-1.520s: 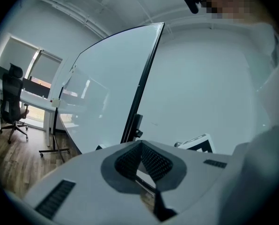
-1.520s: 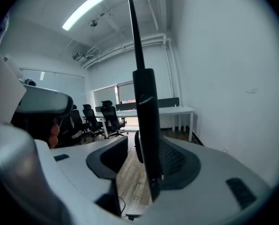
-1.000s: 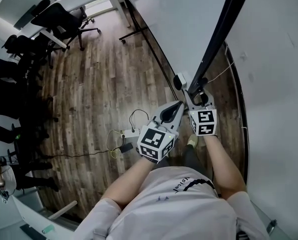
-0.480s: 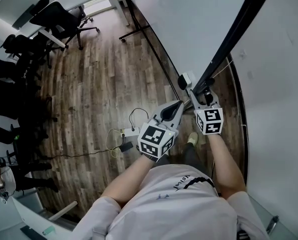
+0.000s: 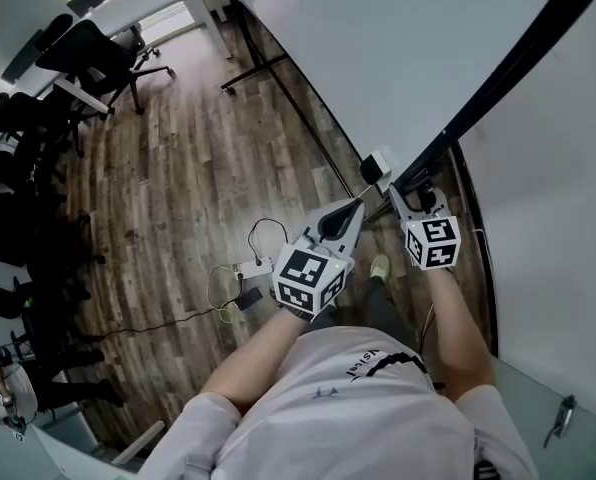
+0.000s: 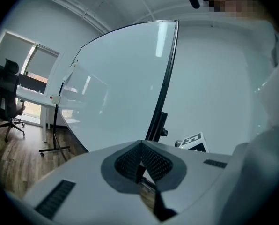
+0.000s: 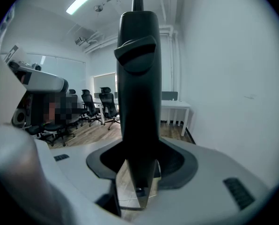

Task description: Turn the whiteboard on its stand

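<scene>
The whiteboard point(image 5: 398, 48) fills the top of the head view, its black edge frame point(image 5: 498, 78) running down to the lower right. My right gripper point(image 5: 415, 190) is shut on the bottom of that frame; in the right gripper view the black frame bar point(image 7: 138, 93) stands upright between the jaws of the right gripper point(image 7: 139, 172). My left gripper point(image 5: 357, 206) hangs just left of it, shut and holding nothing. In the left gripper view the left gripper point(image 6: 140, 165) points at the board face point(image 6: 116, 88) and its black frame point(image 6: 165, 78).
The stand's black legs point(image 5: 250, 63) rest on the wood floor. A small white box point(image 5: 381, 164) sits at the board's lower corner. A power strip with cables point(image 5: 246, 268) lies by the person's feet. Office chairs point(image 5: 88, 48) stand far left, a white wall point(image 5: 563, 228) right.
The board's black edge has swung rightward and leans flatter across the view. My right gripper has moved right with it, still clamped; the left gripper stays close beside it.
</scene>
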Available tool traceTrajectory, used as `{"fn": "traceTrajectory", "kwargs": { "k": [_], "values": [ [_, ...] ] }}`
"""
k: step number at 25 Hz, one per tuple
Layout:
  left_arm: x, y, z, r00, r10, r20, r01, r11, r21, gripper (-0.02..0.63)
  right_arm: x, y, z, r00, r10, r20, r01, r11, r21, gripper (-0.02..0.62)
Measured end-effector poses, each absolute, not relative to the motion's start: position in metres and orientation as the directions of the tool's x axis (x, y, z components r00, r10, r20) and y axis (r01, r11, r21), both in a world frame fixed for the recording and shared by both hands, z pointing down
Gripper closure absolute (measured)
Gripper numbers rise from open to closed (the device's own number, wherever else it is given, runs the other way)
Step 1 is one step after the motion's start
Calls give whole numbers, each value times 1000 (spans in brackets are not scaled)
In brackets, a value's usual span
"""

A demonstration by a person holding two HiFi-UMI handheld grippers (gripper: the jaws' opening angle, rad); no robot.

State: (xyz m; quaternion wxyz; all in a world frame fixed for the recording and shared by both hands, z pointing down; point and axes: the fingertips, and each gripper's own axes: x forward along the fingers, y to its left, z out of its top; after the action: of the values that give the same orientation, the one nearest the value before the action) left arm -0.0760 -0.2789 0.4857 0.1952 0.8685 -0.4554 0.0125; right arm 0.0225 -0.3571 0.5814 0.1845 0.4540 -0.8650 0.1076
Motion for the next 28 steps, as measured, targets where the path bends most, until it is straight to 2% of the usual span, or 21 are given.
{"fn": "traceTrajectory", "kwargs": {
  "k": [8, 14, 20, 28],
  "values": [
    [-48, -260, 489, 647, -733, 207, -752, -570, 330, 595, 45, -343, 583, -469, -771, 431, -858, 514, -16, 396],
    [-23, -237, 482, 636, -740, 218, -766, -573, 291, 595, 76, -343, 585, -458, -777, 433, -868, 497, -26, 396],
    [-10, -207, 478, 581, -782, 227, -807, -516, 289, 595, 117, -338, 587, -431, -781, 452, -881, 473, -23, 396],
    [58, -166, 478, 601, -768, 224, -792, -533, 297, 595, 201, -307, 583, -404, -797, 449, -890, 457, 10, 396]
  ]
}}
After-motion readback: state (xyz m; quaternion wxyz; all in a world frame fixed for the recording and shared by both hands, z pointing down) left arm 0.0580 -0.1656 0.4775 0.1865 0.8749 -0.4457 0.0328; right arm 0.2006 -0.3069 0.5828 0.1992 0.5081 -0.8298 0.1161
